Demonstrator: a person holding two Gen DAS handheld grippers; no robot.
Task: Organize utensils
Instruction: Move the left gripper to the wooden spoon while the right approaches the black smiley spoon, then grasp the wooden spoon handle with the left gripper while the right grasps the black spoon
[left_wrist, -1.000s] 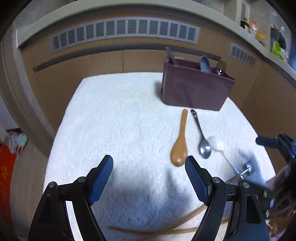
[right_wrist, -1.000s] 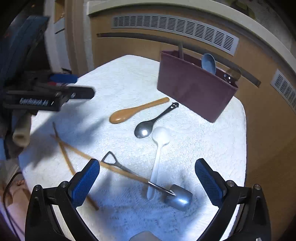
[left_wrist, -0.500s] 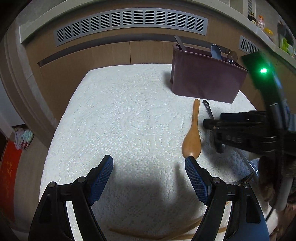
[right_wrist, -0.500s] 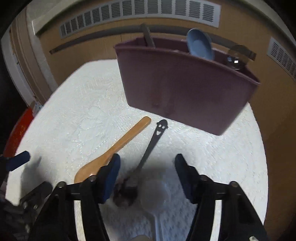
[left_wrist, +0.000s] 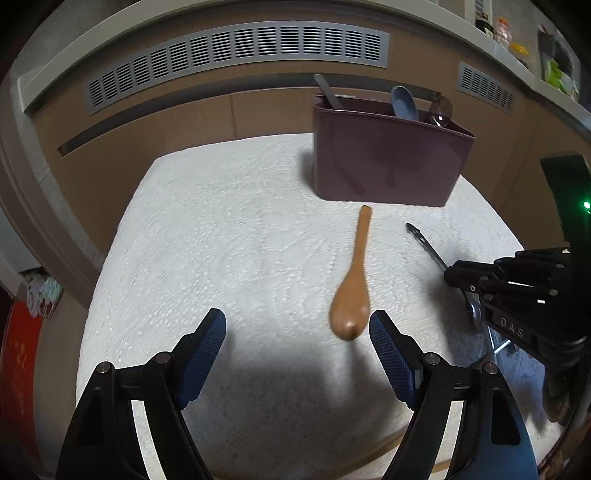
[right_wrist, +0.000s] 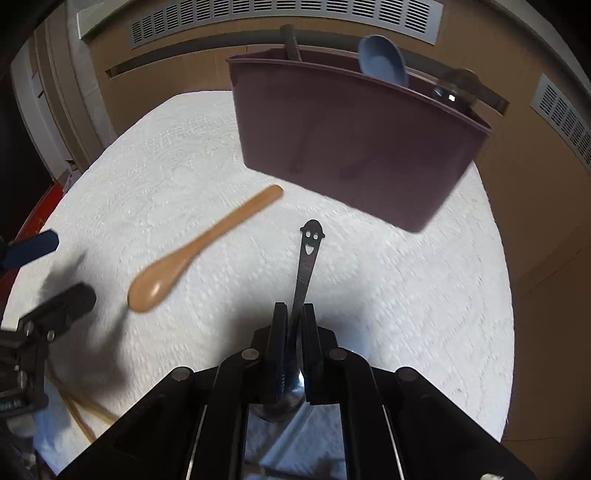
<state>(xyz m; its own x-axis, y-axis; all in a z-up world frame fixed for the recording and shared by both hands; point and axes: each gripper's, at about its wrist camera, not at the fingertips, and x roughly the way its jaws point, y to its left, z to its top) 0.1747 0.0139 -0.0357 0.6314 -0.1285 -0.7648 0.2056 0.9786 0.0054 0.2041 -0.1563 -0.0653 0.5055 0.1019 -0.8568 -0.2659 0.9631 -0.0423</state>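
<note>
Since the right gripper (right_wrist: 294, 325) has just closed on the metal spoon (right_wrist: 306, 258) (left gripper (left_wrist: 297, 354) open, empty), it should lift steadily toward the holder (right_wrist: 354, 140).

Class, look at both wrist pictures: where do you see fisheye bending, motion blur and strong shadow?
Left wrist view: the vent grille bows into an arc; a dark shadow lies on the white cloth between the open left tongs. Right wrist view: the wooden spoon and maroon bin look smeared; the metal spoon stays sharp.
</note>
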